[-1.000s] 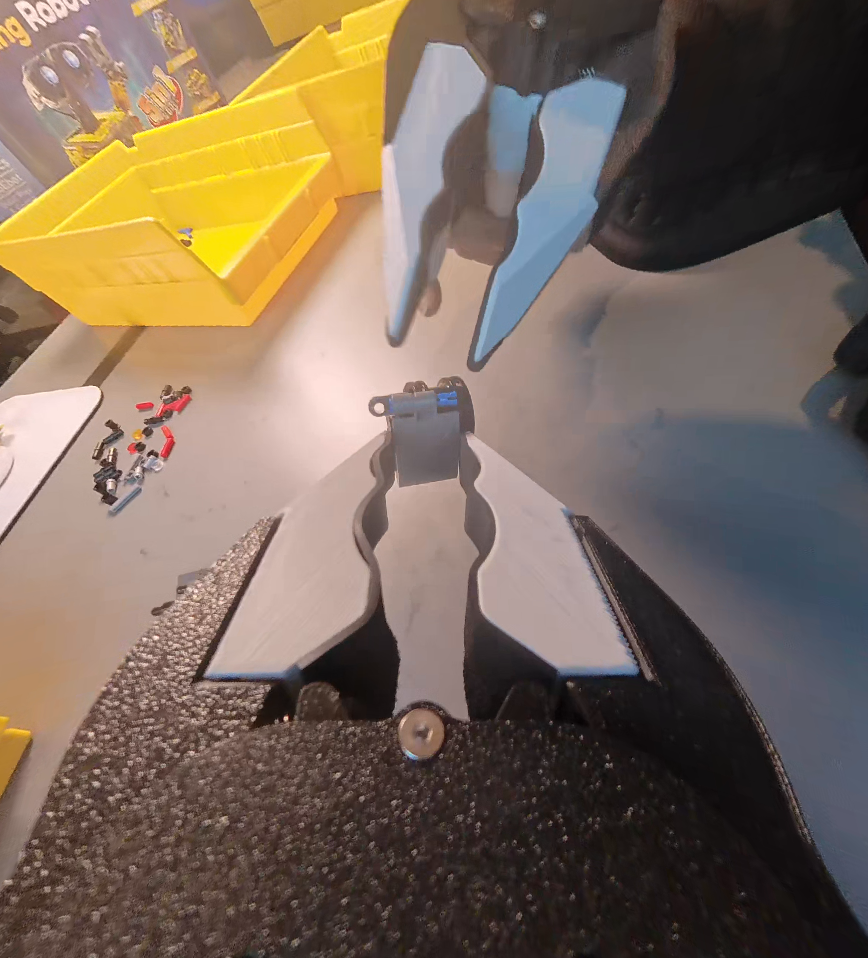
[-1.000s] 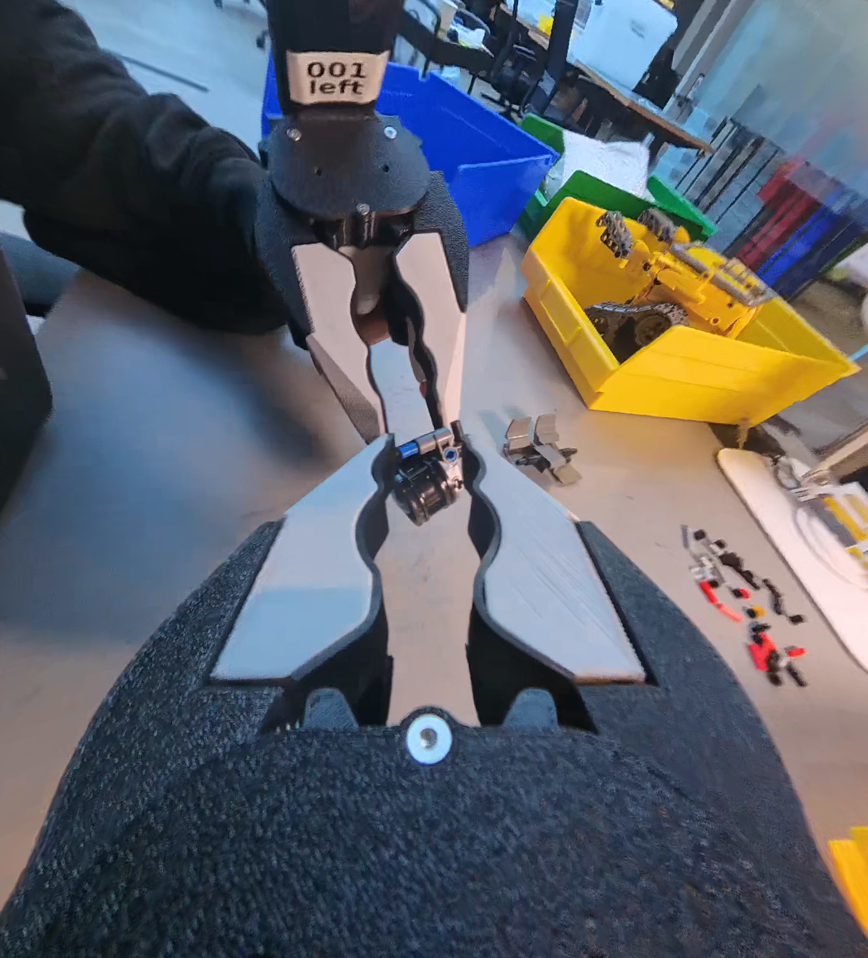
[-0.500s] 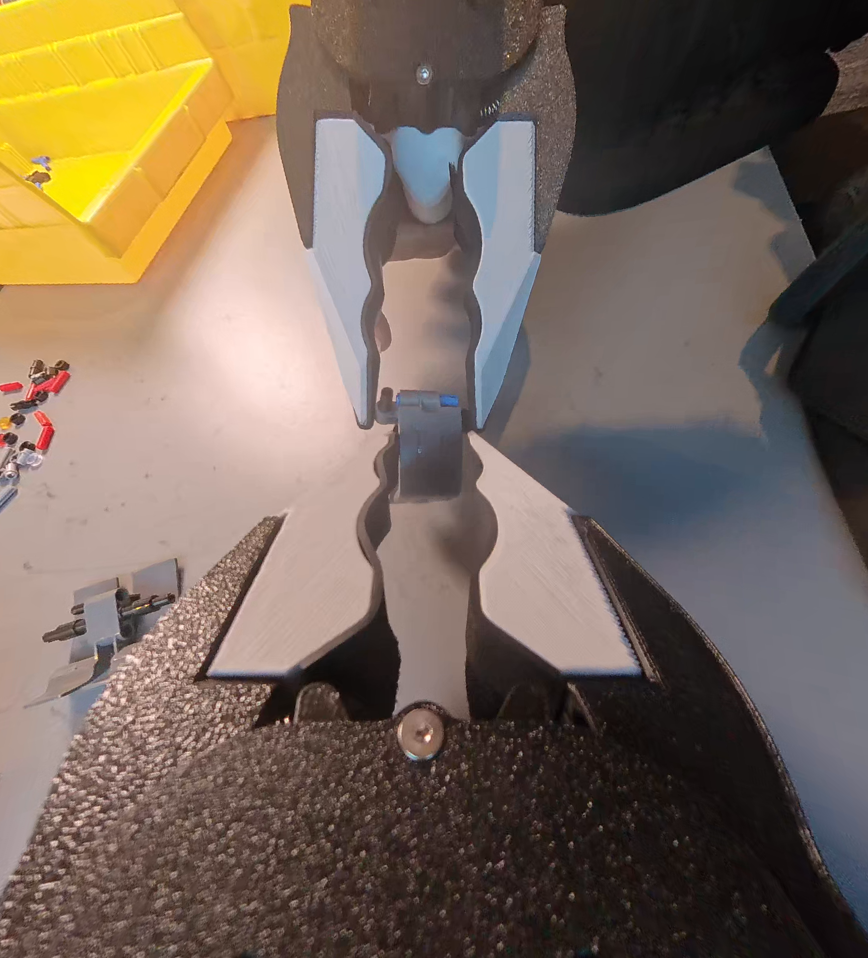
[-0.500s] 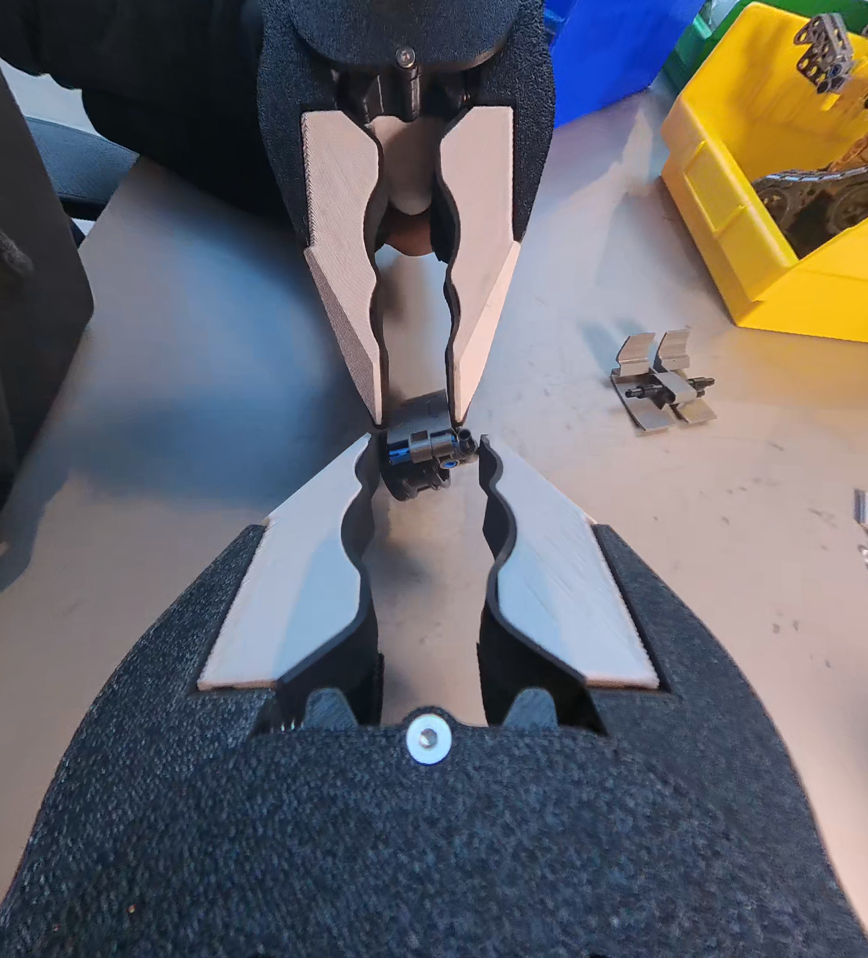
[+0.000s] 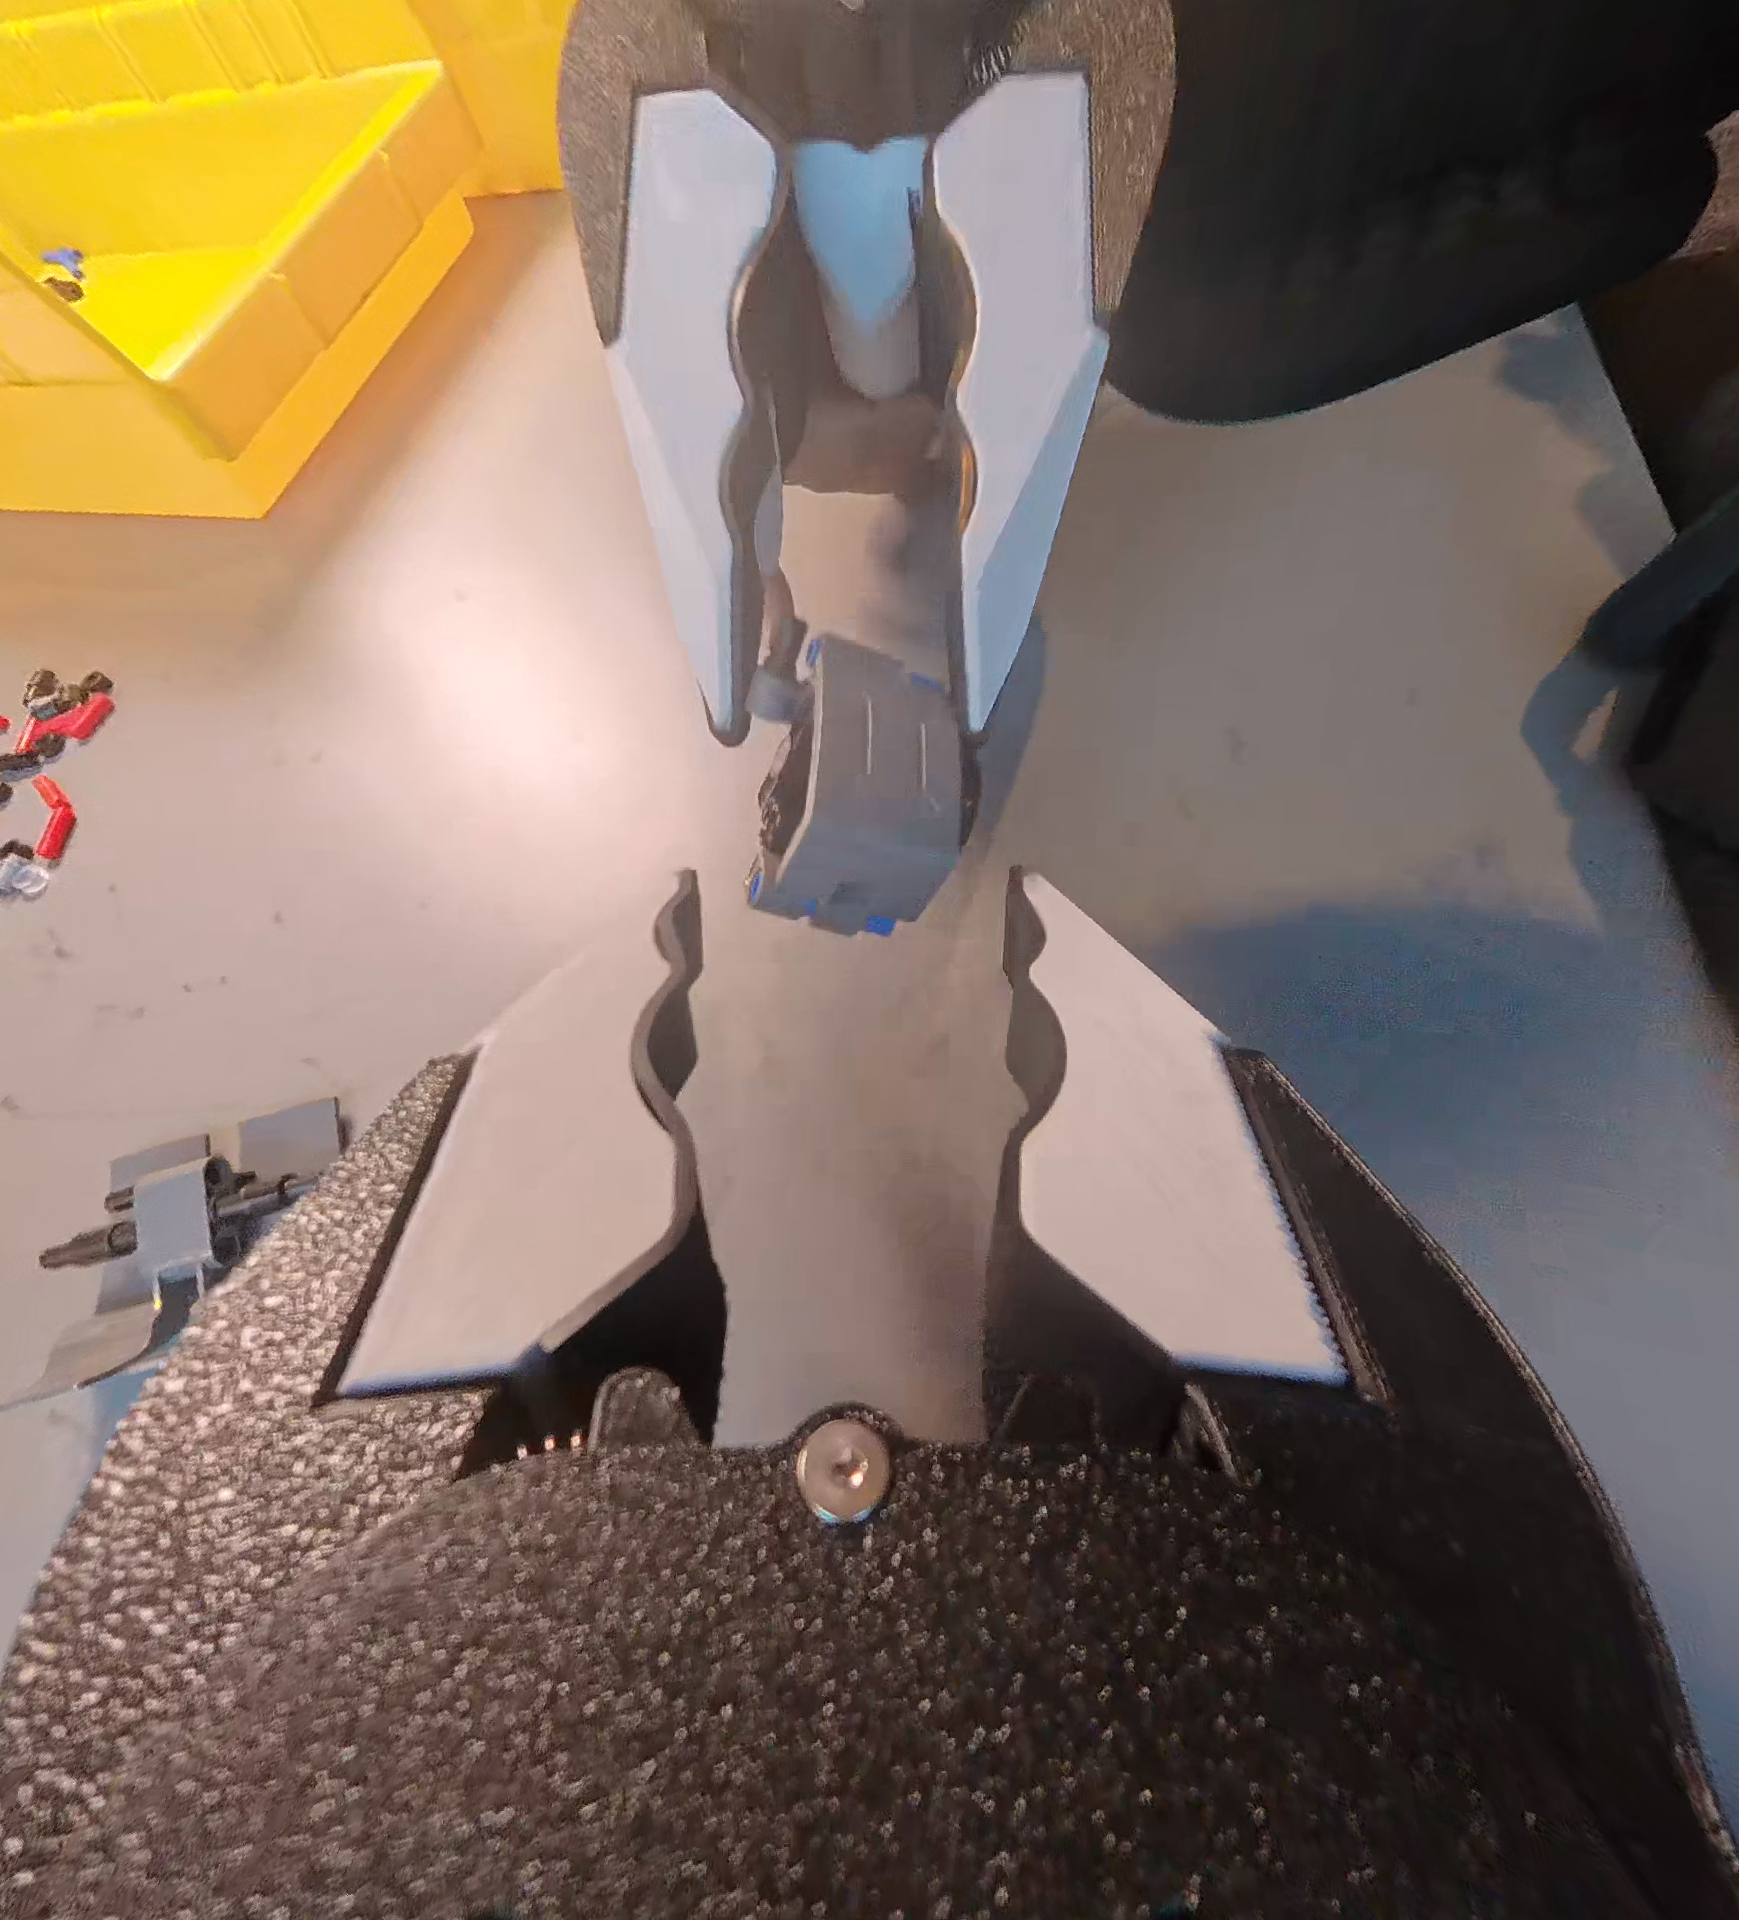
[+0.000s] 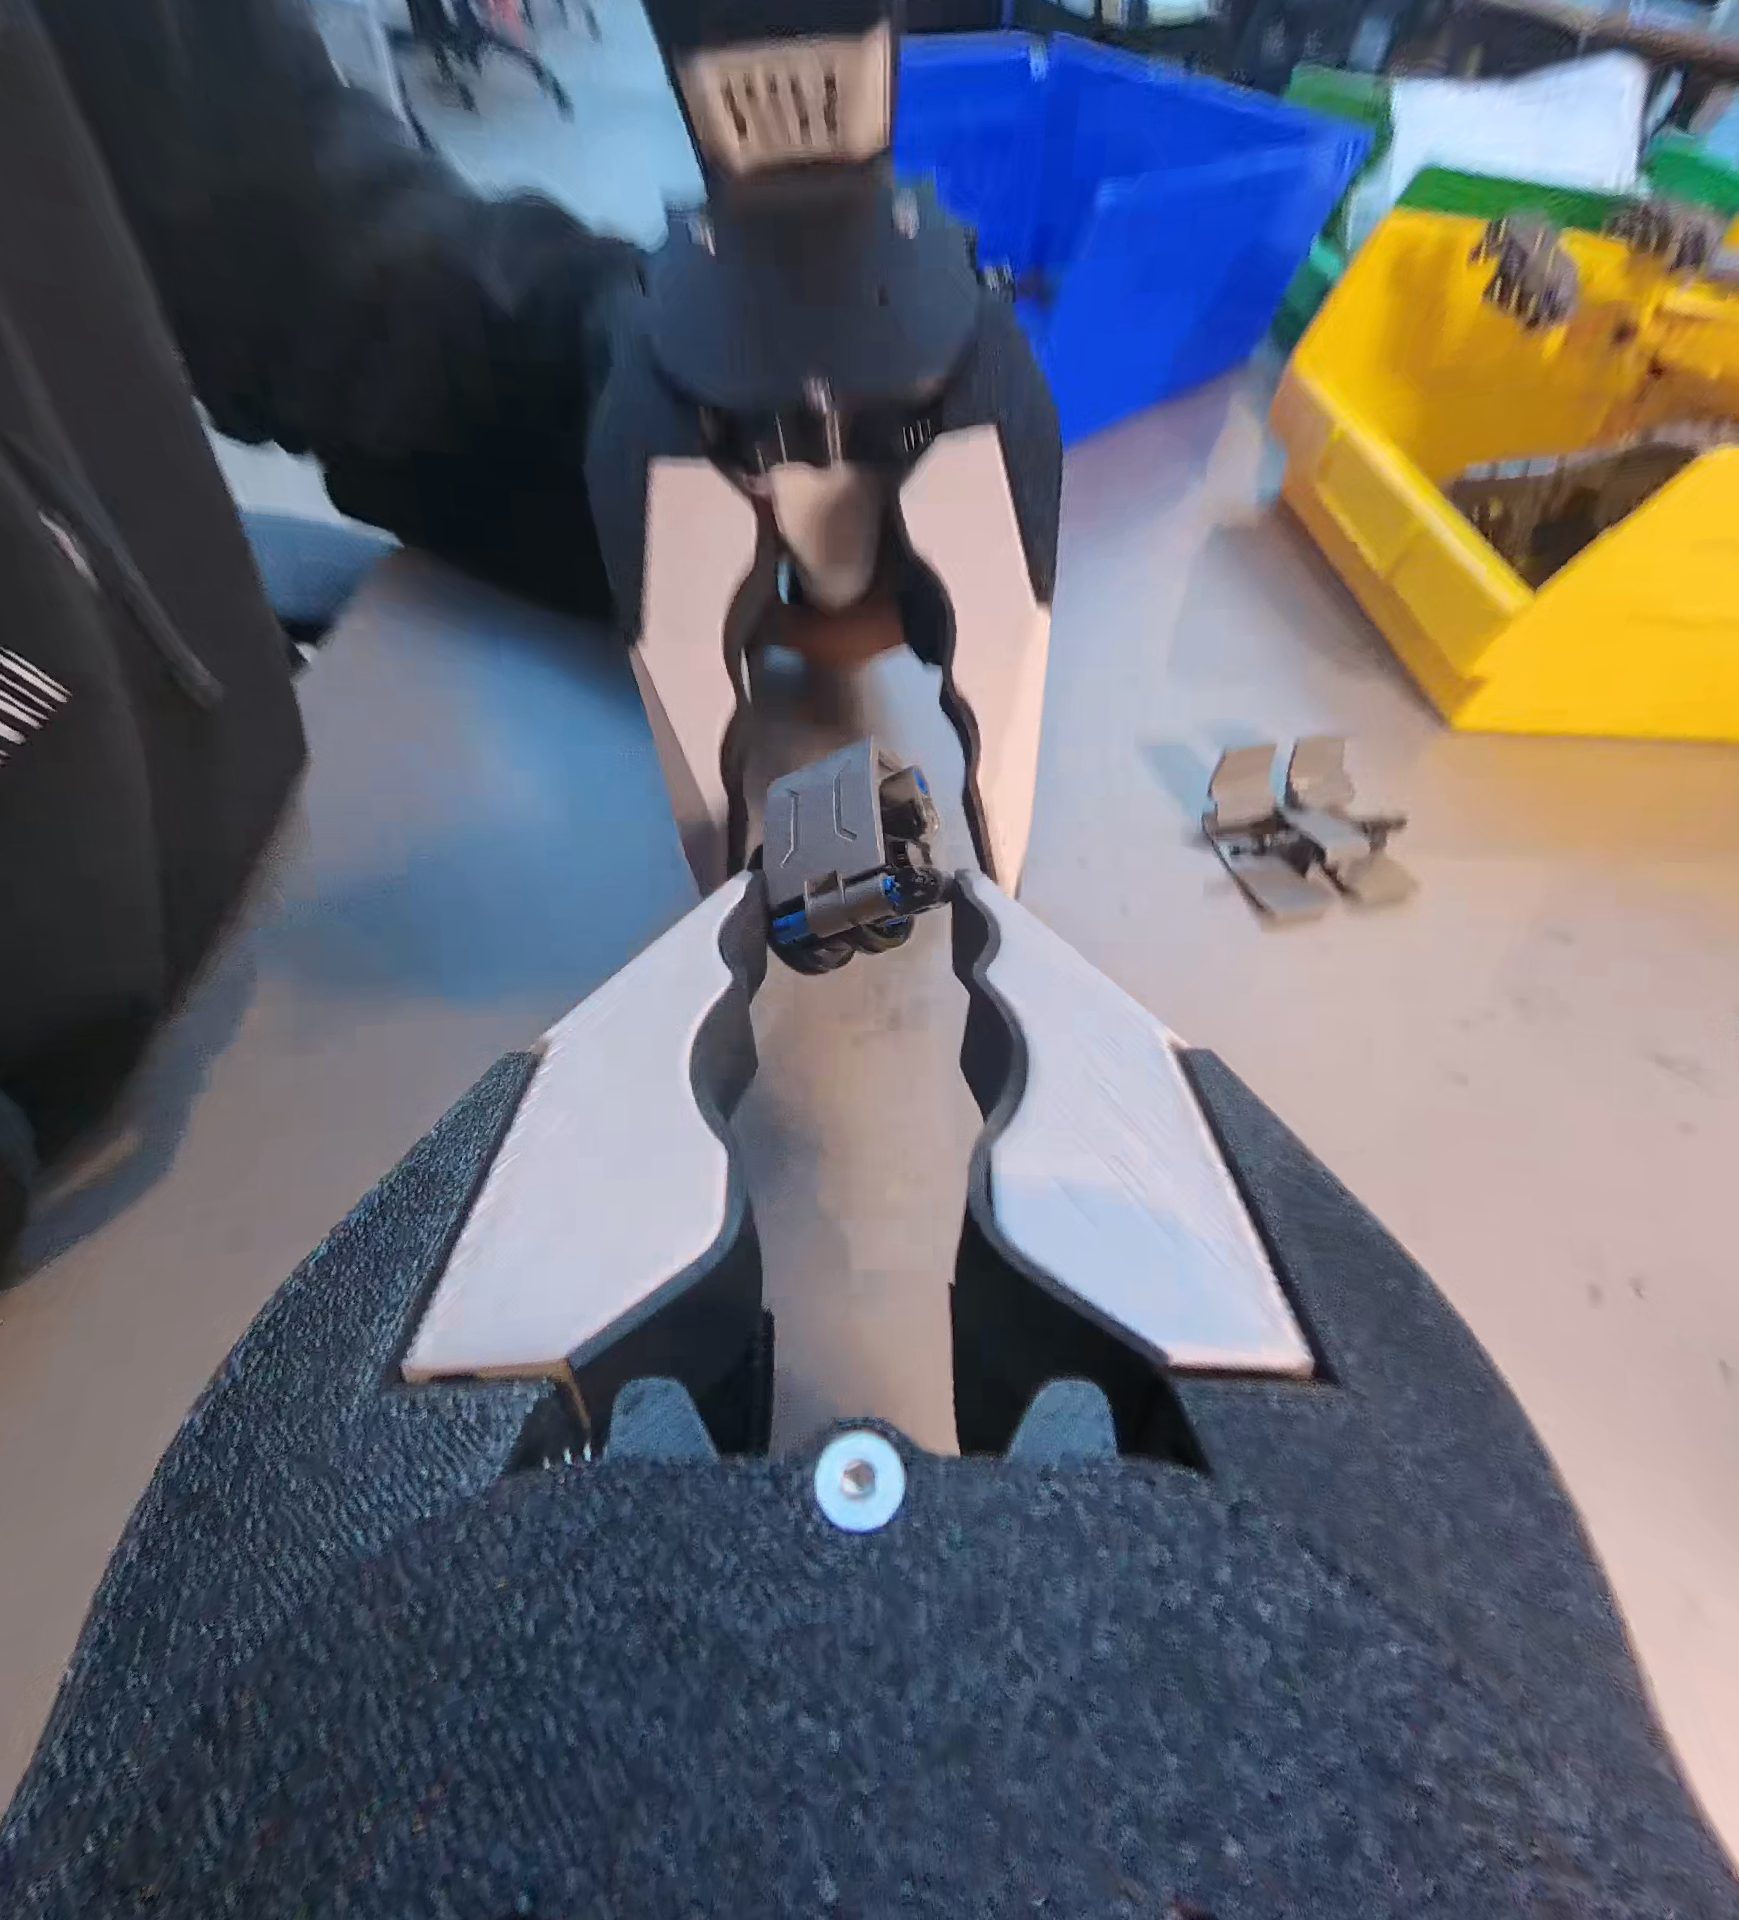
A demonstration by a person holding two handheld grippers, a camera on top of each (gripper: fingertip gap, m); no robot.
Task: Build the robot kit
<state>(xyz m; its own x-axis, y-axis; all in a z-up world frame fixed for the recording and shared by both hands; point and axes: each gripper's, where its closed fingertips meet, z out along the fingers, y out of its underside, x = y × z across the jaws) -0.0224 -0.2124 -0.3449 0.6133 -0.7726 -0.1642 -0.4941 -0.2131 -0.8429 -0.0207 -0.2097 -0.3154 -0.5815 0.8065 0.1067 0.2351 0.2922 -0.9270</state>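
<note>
A small grey brick assembly with a black wheel and blue pins (image 6: pixel 829 847) is clamped between my right gripper's (image 6: pixel 854 883) fingertips, above the grey table (image 6: pixel 1364 1091). In the left wrist view the same assembly (image 5: pixel 870 800) hangs from the right gripper (image 5: pixel 849 727), which points towards the camera. My left gripper (image 5: pixel 849 883) is open, its tips spread on either side of the assembly's near end, apart from it. The two grippers face each other nose to nose.
A grey sub-assembly with black pins (image 5: pixel 179 1226) (image 6: pixel 1296 831) and a scatter of small red and black parts (image 5: pixel 13 790) lie on the table. Yellow bins (image 5: pixel 169 260) (image 6: pixel 1623 623) and a blue bin (image 6: pixel 1104 208) stand nearby. A person's black sleeve (image 6: pixel 408 364) is behind the left gripper. Only a small space, under 4 cm, lies between the two pairs of fingers.
The left gripper held the assembly and has opened and let go. The right gripper has closed in on it and now holds it; the assembly has tilted.
</note>
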